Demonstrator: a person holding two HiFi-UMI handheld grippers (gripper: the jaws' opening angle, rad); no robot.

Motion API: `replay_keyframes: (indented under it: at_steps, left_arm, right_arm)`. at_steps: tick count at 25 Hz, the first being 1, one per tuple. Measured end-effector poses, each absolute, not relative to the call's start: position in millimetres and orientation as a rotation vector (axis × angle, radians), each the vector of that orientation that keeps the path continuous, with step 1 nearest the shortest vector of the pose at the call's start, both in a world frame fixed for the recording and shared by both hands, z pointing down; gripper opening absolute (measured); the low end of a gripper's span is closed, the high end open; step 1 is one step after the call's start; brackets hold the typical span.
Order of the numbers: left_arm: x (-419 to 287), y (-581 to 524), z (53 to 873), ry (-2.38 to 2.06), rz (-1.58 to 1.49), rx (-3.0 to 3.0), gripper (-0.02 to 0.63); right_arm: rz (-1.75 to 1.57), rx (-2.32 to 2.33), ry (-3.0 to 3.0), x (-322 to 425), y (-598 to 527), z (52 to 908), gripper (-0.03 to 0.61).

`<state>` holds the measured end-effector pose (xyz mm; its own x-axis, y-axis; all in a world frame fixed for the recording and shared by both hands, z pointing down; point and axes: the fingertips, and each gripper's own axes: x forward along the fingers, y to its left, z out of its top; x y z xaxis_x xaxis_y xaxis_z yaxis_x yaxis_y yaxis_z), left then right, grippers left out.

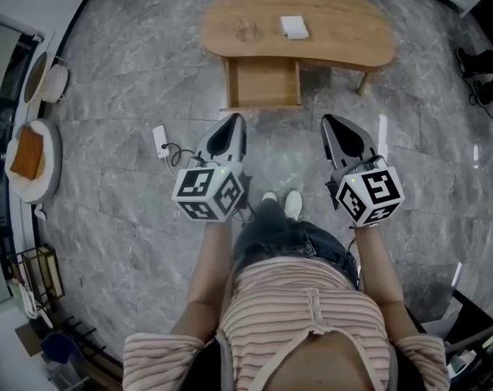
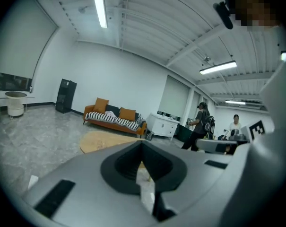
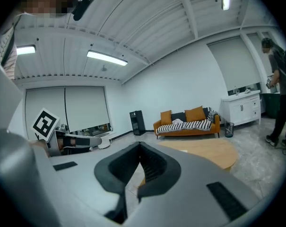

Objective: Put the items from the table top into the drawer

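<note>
Head view: wooden table (image 1: pixel 344 43) stood ahead, its drawer (image 1: pixel 262 84) pulled open toward the person. Left gripper (image 1: pixel 234 121) and right gripper (image 1: pixel 328 121) hung side by side, well short of it, jaws together on nothing. White pad (image 1: pixel 294 27) and small glass (image 1: pixel 245 31) sat apart on the tabletop.

Clear tabletop item (image 1: pixel 246 31): too small for identification.

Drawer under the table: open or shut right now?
Open. In the head view the drawer sticks out from under the table toward the person, its wooden bottom showing; nothing visible inside.
</note>
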<state>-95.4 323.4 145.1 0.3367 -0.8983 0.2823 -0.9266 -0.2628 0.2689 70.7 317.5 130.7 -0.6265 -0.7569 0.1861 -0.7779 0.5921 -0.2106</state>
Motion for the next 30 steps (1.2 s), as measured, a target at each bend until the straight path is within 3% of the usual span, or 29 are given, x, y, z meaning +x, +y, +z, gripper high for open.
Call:
replay_keyframes:
  at_steps: [15, 30]
  left_arm:
    - [-117, 271, 157, -1.648, 0.09, 2.135, 0.014]
    - [-123, 113, 199, -1.499, 0.19, 2.134, 0.014]
  right_arm:
    - [0.499, 1.404, -2.684, 88, 257, 142, 0.008]
    - [0.572, 1.464, -2.587, 62, 118, 163, 0.008]
